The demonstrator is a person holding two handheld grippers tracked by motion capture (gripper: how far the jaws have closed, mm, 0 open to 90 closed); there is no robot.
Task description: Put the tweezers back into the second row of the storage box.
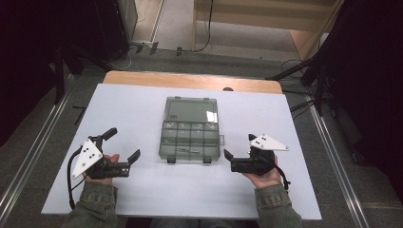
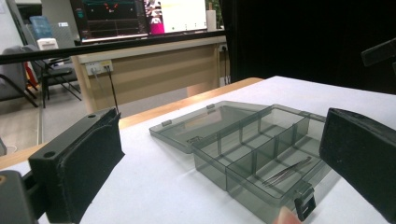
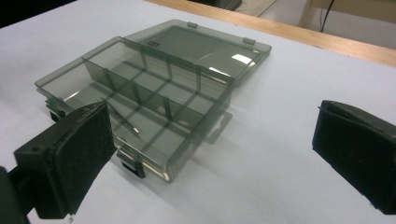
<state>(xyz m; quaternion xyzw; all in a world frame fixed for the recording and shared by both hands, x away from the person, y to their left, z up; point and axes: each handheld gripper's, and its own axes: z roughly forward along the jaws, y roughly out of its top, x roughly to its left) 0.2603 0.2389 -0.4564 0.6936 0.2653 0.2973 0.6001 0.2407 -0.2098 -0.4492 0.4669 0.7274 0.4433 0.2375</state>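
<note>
Open compartment box (image 1: 190, 129), tweezers (image 2: 286, 170) in its front compartment, lid flat behind

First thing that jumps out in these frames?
The smoky clear plastic box in the middle of the white table, lid flat open behind it. A pair of tweezers lies in its long front compartment. The left tongs and right tongs flank the box, both open and empty.

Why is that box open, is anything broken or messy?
Nothing looks broken or spilled. The grey box sits straight on the white table with its lid laid flat behind it. Metal tweezers lie in a front compartment. Both grippers, left and right, wait open beside it.
</note>
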